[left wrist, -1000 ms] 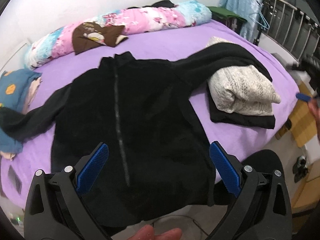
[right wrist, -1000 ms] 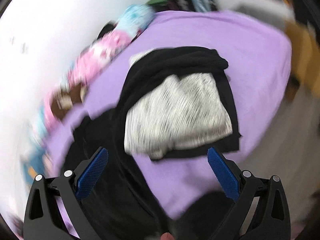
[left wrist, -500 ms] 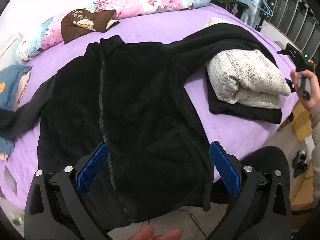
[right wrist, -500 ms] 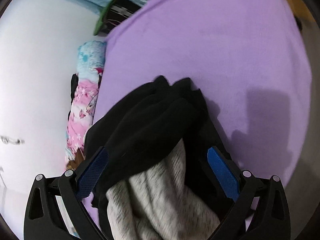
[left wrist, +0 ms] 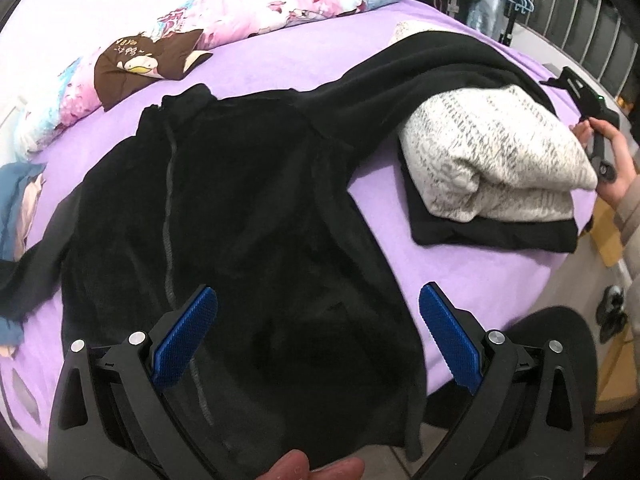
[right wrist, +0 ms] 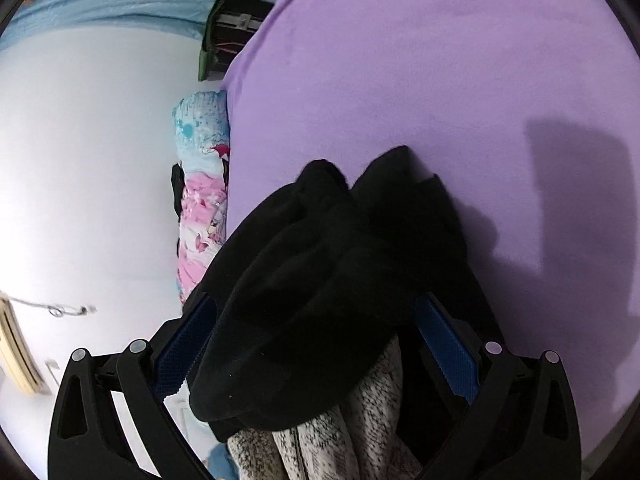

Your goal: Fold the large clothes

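Black fleece jacket (left wrist: 240, 216) spread front-up on purple bed (left wrist: 460, 280), zip centred, right sleeve (right wrist: 332, 248) draped over folded grey knit (left wrist: 492, 168). Soft, thick, limp; likely best pinched at cuff. Left gripper (left wrist: 316, 336) wide, empty, over hem. Right gripper (right wrist: 316, 344) wide, straddling cuff; only right wrist view shows it.

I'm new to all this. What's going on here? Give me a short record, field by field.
surface: purple bed sheet
main garment: black fleece zip jacket, spread flat
sleeve: black sleeve draped over folded grey knit sweater
left gripper: open, above jacket hem
right gripper: open, astride the sleeve end
background: floral pillow
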A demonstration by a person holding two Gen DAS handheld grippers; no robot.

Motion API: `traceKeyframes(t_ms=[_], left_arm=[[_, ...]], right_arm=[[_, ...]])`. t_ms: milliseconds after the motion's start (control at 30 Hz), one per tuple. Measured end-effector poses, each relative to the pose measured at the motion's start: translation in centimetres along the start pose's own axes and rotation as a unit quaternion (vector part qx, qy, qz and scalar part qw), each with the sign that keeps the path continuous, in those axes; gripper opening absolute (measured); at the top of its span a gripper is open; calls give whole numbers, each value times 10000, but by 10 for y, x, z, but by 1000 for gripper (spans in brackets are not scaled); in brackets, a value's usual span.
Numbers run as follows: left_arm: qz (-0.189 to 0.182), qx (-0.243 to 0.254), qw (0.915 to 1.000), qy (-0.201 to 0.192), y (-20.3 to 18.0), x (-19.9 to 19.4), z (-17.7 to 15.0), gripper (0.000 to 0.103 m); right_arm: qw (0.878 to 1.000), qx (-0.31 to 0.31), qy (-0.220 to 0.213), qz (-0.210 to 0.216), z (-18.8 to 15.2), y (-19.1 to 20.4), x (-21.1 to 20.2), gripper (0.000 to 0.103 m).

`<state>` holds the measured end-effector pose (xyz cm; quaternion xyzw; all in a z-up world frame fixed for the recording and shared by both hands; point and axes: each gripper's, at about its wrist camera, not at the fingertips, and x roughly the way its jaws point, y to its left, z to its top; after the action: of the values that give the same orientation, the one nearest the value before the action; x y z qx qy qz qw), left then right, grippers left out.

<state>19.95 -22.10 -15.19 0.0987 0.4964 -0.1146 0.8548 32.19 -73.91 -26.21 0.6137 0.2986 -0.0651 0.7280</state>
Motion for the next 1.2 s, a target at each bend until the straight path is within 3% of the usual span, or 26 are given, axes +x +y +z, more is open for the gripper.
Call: traceKeyframes(t_ms=[133,200,333,400,533,633,800,1100,1200], left_arm=[[-38,-5,10000,-30,-3,-3,1,97],[-45,7,10000,-19,-4,-4,-1,97],[-65,-110,9999,-14,1,-9,-2,97],[-55,-126,9999,-47,3,-13,-2,97],[-116,-252,9995,-170,12,-28,1,97],[-368,-591,9974,-191,24,-41,9,97],[-769,-993,9914,-362,43,-71,29,97],[-1446,-1144,9795,-811,75,-142,74,97],[-1697,-1275,9738,-813,91,-167,85,97]], right_arm=[[9994,-289,-164,-13,1,15,1,85],[9989,-405,-211,61,1,19,-1,65],[9968,-724,-335,103,-2,35,-9,44],[9947,-947,-384,116,-6,45,-15,22],[9863,-1462,-655,384,-20,78,-39,18],[9752,-1944,-759,737,-36,104,-60,18],[9539,-2760,-942,711,-69,153,-89,18],[9047,-4075,-1022,715,-170,237,-132,18],[8795,-4567,-1079,795,-213,264,-143,18]])
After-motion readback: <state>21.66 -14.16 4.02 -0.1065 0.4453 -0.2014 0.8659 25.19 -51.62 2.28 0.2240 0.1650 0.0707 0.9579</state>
